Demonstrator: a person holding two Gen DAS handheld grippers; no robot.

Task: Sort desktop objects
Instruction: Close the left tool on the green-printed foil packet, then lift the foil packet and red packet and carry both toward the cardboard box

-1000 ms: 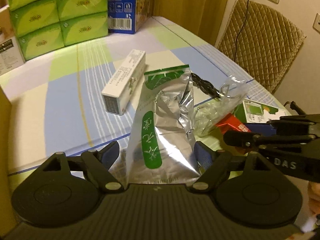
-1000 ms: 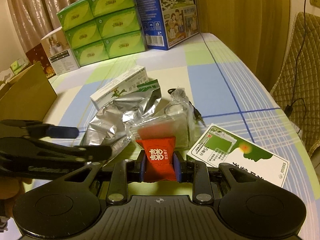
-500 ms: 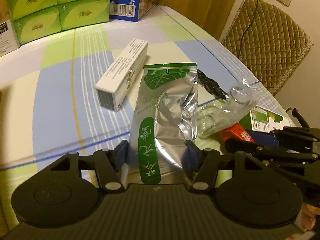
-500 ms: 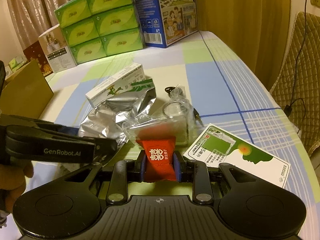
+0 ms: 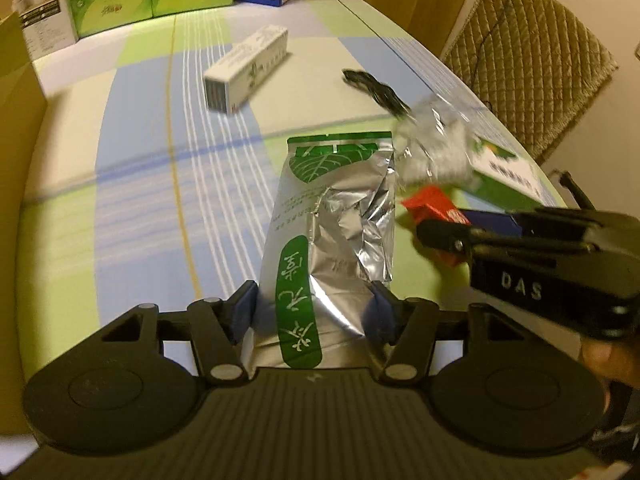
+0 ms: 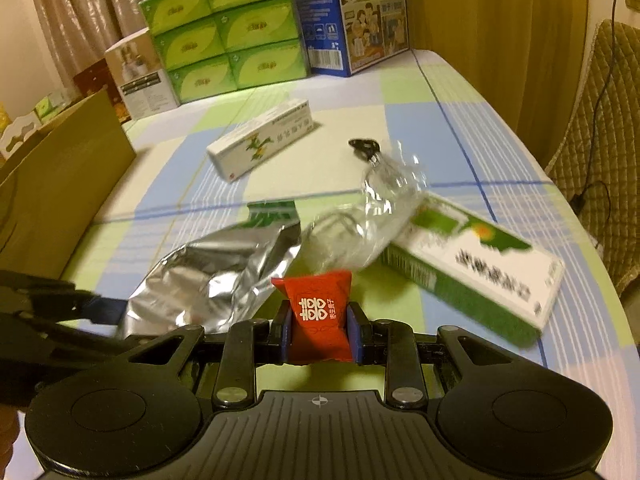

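Both hand-held grippers have risen and drawn back since a second ago: the long white box and the black cable now sit farther off in the left wrist view, and the foil pouch, then loose between wide jaws, is now pinched.

By my reading, the pick-up step of the sort is just finished on both sides, and carrying comes next. The left hand-held gripper is closed partway, its blue pads pressing either side of the pouch's lower end. The rest of the pouch stretches forward above the tabletop; whether its far end is clear of the surface, I cannot tell. The right hand-held gripper is clamped narrowly on a small red packet, held upright.

A clear plastic bag lies just beyond the red packet, resting against a green-and-white box. A cardboard box stands at the left edge of the tabletop and may be the drop place, though nothing shows that for certain. The next move probably calls for swinging each item to its place without the floppy pouch dragging across things below.
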